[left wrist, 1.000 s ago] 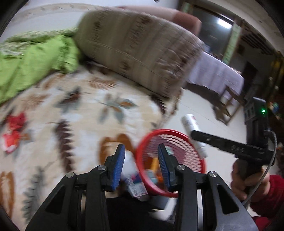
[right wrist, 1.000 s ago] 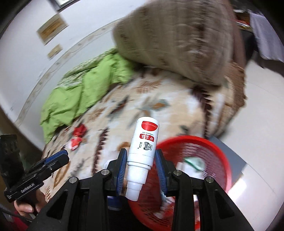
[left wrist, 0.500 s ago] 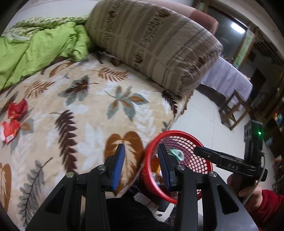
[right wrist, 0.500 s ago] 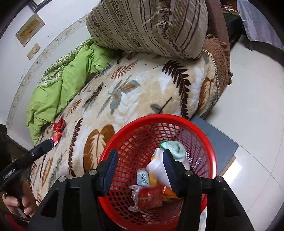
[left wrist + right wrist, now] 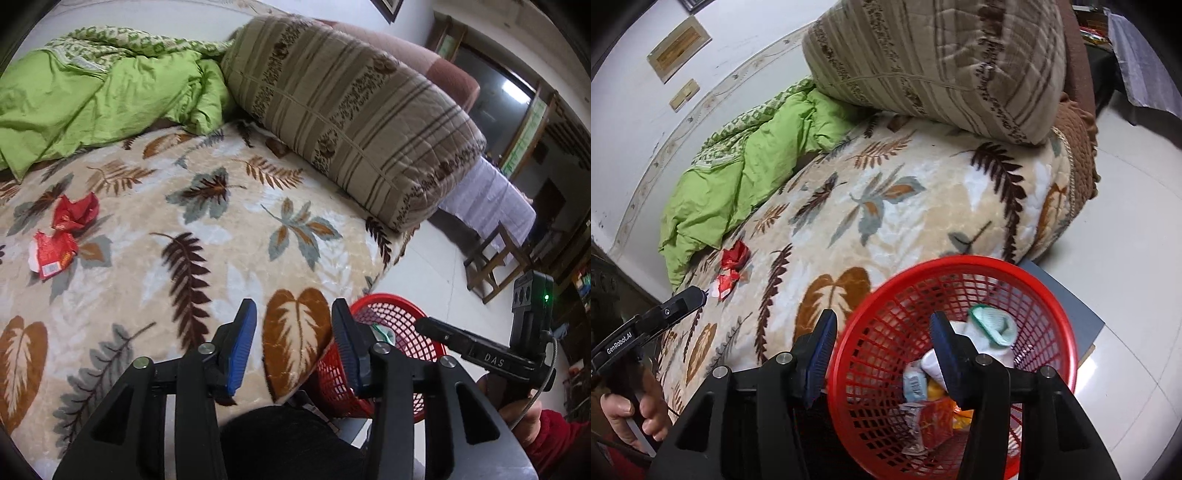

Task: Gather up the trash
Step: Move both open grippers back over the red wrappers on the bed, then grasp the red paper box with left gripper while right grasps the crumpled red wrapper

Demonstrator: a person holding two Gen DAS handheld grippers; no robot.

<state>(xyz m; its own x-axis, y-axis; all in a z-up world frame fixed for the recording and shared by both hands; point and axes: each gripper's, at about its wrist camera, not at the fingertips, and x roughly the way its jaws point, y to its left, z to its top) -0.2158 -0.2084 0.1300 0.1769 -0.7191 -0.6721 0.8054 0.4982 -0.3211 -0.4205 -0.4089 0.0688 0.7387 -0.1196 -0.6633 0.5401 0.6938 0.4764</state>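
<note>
- Both sets of tongs are seen wide open with nothing held: the left tongs (image 5: 293,343) hang over the near edge of the bed (image 5: 221,236), the right tongs (image 5: 881,354) sit right above the red basket (image 5: 1067,332).
- The basket is parked on the floor just beside the bed's corner and already has stuff in it: a white bottle (image 5: 982,345), a few small packets, something orange.
- So a drop-off looks finished, and fetching the next bit of trash is judged to be the step in hand.
- What's left: two crumpled red wrappers (image 5: 61,236) lying close together on the blanket, far over on the left side, well apart from the basket.
- The next move probably calls for the left tongs, since they're nearer. A long reach across the blanket is needed, then a low pinch, as the wrappers lie flat on plush fabric and pile could get nipped too.
- Room is decent: open blanket between tongs and wrappers, the green quilt (image 5: 96,99) and big striped pillow (image 5: 351,122) bunched up at the back, out of the way.
- The basket rim should be minded on the carry back.
</note>
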